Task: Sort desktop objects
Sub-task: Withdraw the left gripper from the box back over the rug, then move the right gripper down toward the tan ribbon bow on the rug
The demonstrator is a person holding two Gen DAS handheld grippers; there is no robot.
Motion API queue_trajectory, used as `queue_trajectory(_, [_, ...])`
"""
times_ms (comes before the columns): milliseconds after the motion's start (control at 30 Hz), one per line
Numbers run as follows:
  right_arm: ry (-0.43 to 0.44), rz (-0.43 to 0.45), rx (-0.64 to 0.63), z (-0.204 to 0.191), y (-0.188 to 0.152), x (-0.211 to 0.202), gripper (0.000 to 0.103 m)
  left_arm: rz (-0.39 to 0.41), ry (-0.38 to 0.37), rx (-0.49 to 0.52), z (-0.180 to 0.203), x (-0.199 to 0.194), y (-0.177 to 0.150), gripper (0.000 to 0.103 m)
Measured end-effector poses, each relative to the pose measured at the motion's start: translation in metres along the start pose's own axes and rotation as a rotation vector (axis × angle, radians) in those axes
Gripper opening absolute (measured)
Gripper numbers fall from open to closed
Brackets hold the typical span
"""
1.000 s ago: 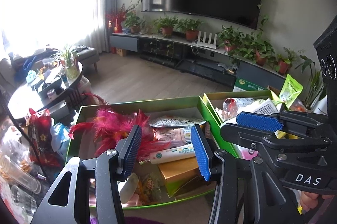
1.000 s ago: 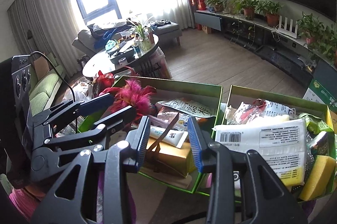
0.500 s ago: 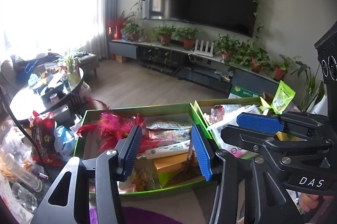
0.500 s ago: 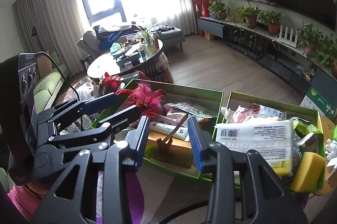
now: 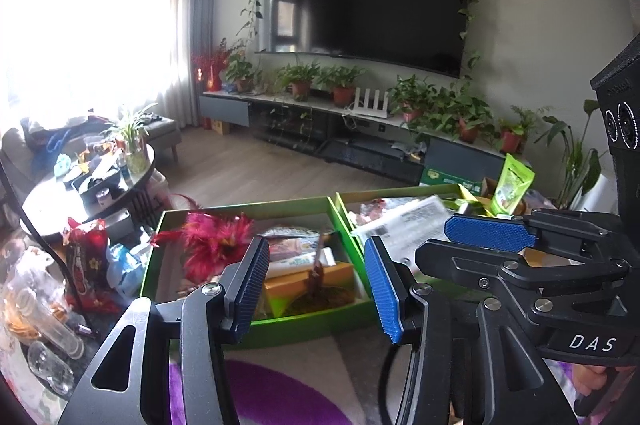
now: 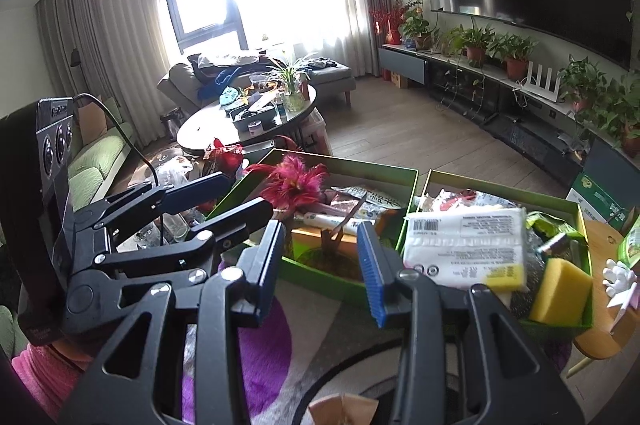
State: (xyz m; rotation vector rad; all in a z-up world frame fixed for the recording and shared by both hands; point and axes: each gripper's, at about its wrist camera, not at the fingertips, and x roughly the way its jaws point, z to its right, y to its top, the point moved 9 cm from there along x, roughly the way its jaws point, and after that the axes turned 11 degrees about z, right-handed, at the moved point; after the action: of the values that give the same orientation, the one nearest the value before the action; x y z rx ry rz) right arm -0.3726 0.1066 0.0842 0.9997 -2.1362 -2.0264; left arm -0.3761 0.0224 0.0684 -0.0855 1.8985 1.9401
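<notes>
Two green boxes stand side by side on the table. The left box [image 5: 240, 321] [image 6: 400, 177] holds a pink feather toy [image 5: 212, 241] [image 6: 294, 181], a white tube [image 6: 340, 221], a yellow carton [image 5: 308, 277] and snack packets. The right box [image 6: 576, 325] holds a white tissue pack [image 6: 464, 245] and a yellow sponge [image 6: 560, 289]. My left gripper [image 5: 316, 289] is open and empty, held above and in front of the left box. My right gripper [image 6: 320, 265] is open and empty beside it, also short of the boxes.
A purple and grey patterned mat [image 6: 256, 353] covers the table in front of the boxes. Clear glass jars [image 5: 48, 357] and a red packet [image 5: 86, 265] lie left of the left box. A wooden board [image 6: 604, 329] with a white trinket lies at the right. A round coffee table [image 6: 248, 121] stands beyond.
Both grippers have drawn back and risen from the boxes, which now sit lower and farther in both views. Both grippers stay open and empty.
</notes>
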Motion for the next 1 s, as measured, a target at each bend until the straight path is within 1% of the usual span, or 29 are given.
queue_trajectory(167, [-0.007, 0.005, -0.011, -0.003, -0.007, -0.022, 0.038, 0.019, -0.010, 0.023, 0.017, -0.021, -0.003, 0.050])
queue_trajectory(433, [-0.008, 0.009, -0.017, -0.009, -0.022, -0.051, 0.039, 0.020, -0.037, 0.011, 0.032, -0.044, -0.014, 0.050])
queue_trajectory(600, [-0.004, -0.002, -0.002, -0.013, -0.039, -0.063, 0.043, 0.003, -0.046, -0.008, 0.038, -0.053, -0.027, 0.050])
queue_trajectory(733, [0.000, -0.013, 0.011, -0.016, -0.052, -0.069, 0.043, -0.013, -0.052, -0.018, 0.044, -0.057, -0.039, 0.050])
queue_trajectory(1000, [0.000, -0.048, 0.065, -0.012, -0.085, -0.077, 0.043, -0.052, -0.094, -0.036, 0.059, -0.061, -0.063, 0.050])
